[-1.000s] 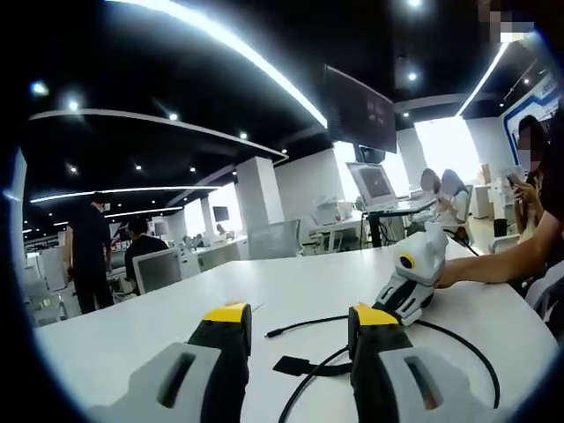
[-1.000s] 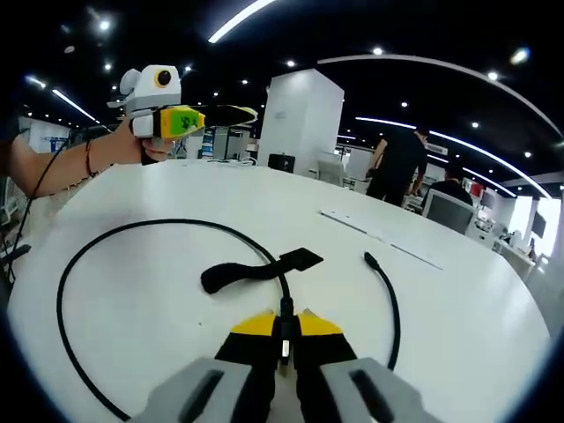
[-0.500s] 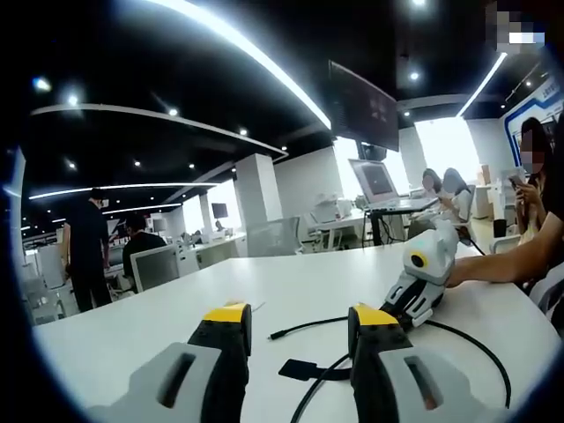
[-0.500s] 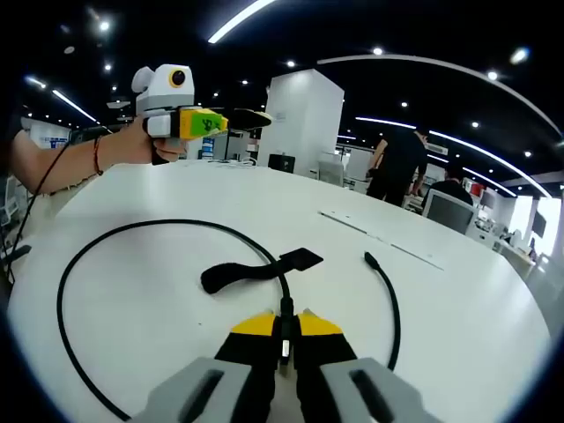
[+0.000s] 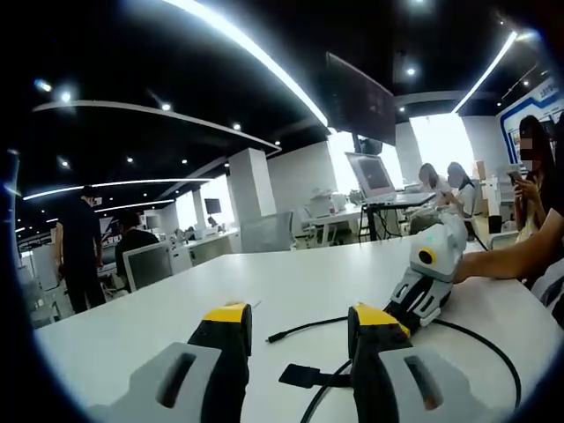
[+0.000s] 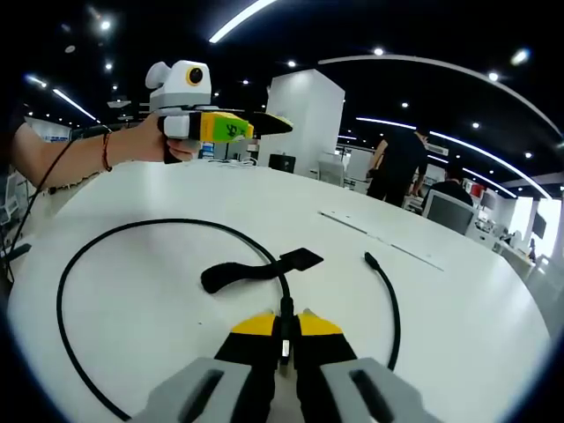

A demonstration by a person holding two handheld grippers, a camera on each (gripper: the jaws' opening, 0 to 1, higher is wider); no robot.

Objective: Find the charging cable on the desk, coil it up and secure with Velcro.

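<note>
A black charging cable (image 6: 132,225) lies in a wide loop on the round white table (image 6: 441,308). My right gripper (image 6: 284,328) is shut on the cable near one end, just above the tabletop. The other plug end (image 6: 370,260) lies free to the right. A black Velcro strap (image 6: 251,270) lies flat just ahead of the jaws, fixed to the cable. My left gripper (image 6: 273,124) hovers above the far left of the table, held in a hand. In the left gripper view its own jaws (image 5: 300,317) stand open over the cable (image 5: 308,325) and strap (image 5: 304,376), with the right gripper (image 5: 407,308) beyond.
A person's forearm (image 5: 515,256) rests along the table's right side. The left forearm (image 6: 70,163) reaches in over the far left. Beyond the table's edge are desks with monitors (image 5: 145,264), a white pillar (image 6: 304,123) and standing people (image 6: 397,163).
The left gripper has drifted to the right and slightly up above the table. The right gripper and the cable stay put.
</note>
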